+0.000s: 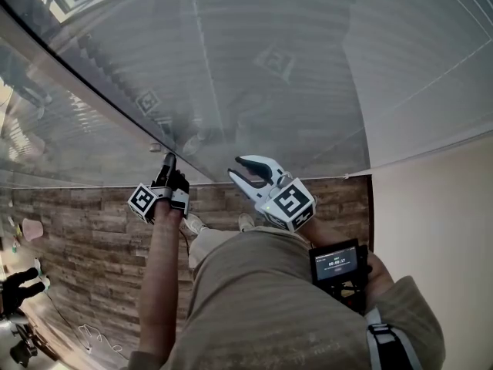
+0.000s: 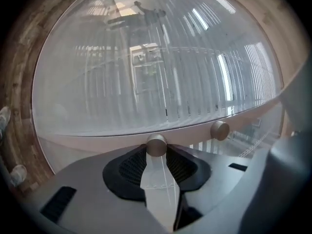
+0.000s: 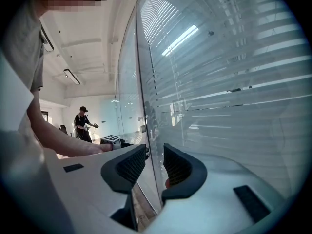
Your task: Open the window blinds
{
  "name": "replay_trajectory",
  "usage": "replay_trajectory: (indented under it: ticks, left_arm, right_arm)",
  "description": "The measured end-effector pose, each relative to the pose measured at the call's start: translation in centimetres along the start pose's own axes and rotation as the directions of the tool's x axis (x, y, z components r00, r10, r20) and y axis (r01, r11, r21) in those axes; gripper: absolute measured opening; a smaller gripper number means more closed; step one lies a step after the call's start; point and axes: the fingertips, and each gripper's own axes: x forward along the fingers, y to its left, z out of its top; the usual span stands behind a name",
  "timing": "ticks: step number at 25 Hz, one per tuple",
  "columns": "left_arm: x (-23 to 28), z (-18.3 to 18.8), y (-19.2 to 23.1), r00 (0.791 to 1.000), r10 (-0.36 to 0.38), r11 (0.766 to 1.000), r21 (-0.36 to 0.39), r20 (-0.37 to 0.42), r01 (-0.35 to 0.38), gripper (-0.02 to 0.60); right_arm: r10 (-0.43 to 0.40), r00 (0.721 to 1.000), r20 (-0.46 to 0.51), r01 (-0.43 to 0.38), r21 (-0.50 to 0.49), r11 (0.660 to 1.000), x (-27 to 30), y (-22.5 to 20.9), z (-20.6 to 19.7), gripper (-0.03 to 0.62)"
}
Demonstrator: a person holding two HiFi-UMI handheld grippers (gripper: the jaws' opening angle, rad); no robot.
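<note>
Two tools [image 1: 168, 163] [image 1: 240, 169], two metal knobs [image 2: 156, 145] [image 2: 220, 130], one blind [image 2: 146, 82].

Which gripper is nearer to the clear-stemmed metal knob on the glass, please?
Left. The left gripper is shut on the knob, gripping its stem right at the glass. The right gripper hangs open, off to the knob's right in the head view, holding nothing.

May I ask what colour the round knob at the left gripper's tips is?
The knob is a dull, brushed silver-beige metal, seen best in the left gripper view.

Bright daylight, hazy glare, fisheye edges
</note>
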Motion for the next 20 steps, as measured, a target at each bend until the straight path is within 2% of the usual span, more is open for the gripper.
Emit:
replay_trajectory:
  ticks: [1, 2, 3, 4, 5, 6, 8, 10, 11, 12, 13, 14, 15, 16, 17, 18, 20]
  left_arm:
    - [0.0, 0.1, 0.1, 1.0, 0.017, 0.999, 0.048, -0.005, -0.016, 0.133]
    - [-0.1, 0.2, 0.2, 0.999, 0.047, 0.991, 0.128, -0.011, -0.045, 0.134]
    - [-0.2, 0.3, 0.2, 0.996, 0.086, 0.97, 0.228, -0.015, -0.08, 0.14]
    - [-0.3, 0.3, 0.2, 0.991, 0.131, 0.934, 0.337, -0.018, -0.118, 0.149]
    - [-0.4, 0.3, 0.3, 0.983, 0.182, 0.88, 0.449, -0.018, -0.155, 0.178]
    - [-0.6, 0.4, 0.6, 0.971, 0.238, 0.806, 0.56, -0.012, -0.191, 0.2]
    - [-0.9, 0.4, 0.9, 0.942, 0.336, 0.62, 0.746, 0.029, -0.244, 0.209]
    - [-1.2, 0.6, 0.7, 0.919, 0.384, 0.438, 0.859, 0.088, -0.266, 0.209]
    - [-1.2, 0.6, 0.5, 0.91, 0.397, 0.359, 0.893, 0.116, -0.271, 0.209]
    - [-1.1, 0.7, 0.3, 0.903, 0.406, 0.292, 0.917, 0.139, -0.272, 0.207]
    - [-1.0, 0.6, 0.1, 0.898, 0.411, 0.237, 0.933, 0.154, -0.269, 0.207]
    - [-0.8, 0.5, -0.1, 0.896, 0.414, 0.198, 0.945, 0.162, -0.262, 0.197]
    - [-0.6, 0.4, -0.2, 0.894, 0.417, 0.172, 0.952, 0.163, -0.254, 0.178]
    - [-0.5, 0.2, -0.3, 0.894, 0.418, 0.162, 0.955, 0.161, -0.248, 0.156]
    - [-0.5, 0.1, -0.3, 0.896, 0.416, 0.171, 0.954, 0.157, -0.247, 0.137]
    - [-0.5, 0.0, -0.3, 0.899, 0.412, 0.2, 0.948, 0.149, -0.248, 0.137]
    - [-0.6, 0.1, -0.2, 0.909, 0.399, 0.275, 0.929, 0.123, -0.247, 0.135]
  right_arm:
    - [0.0, 1.0, 0.0, 0.0, 0.0, 1.0, 0.0, 0.0, 0.0, 0.117]
    - [0.001, 1.0, -0.001, -0.001, -0.001, 1.0, 0.0, 0.0, 0.0, 0.117]
    - [0.002, 1.0, -0.001, -0.002, -0.001, 1.0, 0.0, 0.1, 0.0, 0.117]
    - [0.002, 1.0, -0.001, -0.002, -0.002, 1.0, 0.0, 0.1, 0.0, 0.117]
    - [0.003, 1.0, -0.001, -0.003, -0.002, 1.0, 0.0, 0.1, 0.0, 0.117]
    - [0.003, 1.0, -0.002, -0.003, -0.002, 1.0, 0.0, 0.1, 0.0, 0.117]
    - [0.001, 1.0, -0.003, -0.001, -0.002, 1.0, 0.0, 0.1, 0.0, 0.117]
    - [-0.001, 1.0, -0.004, 0.001, -0.001, 1.0, 0.0, 0.0, 0.0, 0.117]
    - [-0.001, 1.0, -0.004, 0.001, -0.001, 1.0, 0.0, 0.0, 0.0, 0.117]
    - [-0.002, 1.0, -0.005, 0.002, 0.0, 1.0, 0.0, -0.1, 0.0, 0.117]
    - [-0.003, 1.0, -0.006, 0.003, 0.001, 1.0, 0.0, -0.2, 0.0, 0.117]
    - [-0.004, 1.0, -0.007, 0.004, 0.001, 1.0, 0.0, -0.2, 0.0, 0.117]
    - [-0.005, 1.0, -0.008, 0.005, 0.001, 1.0, 0.0, -0.2, 0.0, 0.117]
    - [-0.006, 1.0, -0.008, 0.006, 0.002, 1.0, 0.0, -0.2, 0.0, 0.117]
    - [-0.007, 1.0, -0.007, 0.007, 0.002, 1.0, 0.0, -0.2, 0.0, 0.117]
    - [-0.008, 1.0, -0.006, 0.008, 0.002, 1.0, 0.0, -0.2, 0.0, 0.117]
    - [-0.009, 1.0, -0.005, 0.009, 0.002, 1.0, 0.0, -0.2, 0.1, 0.117]
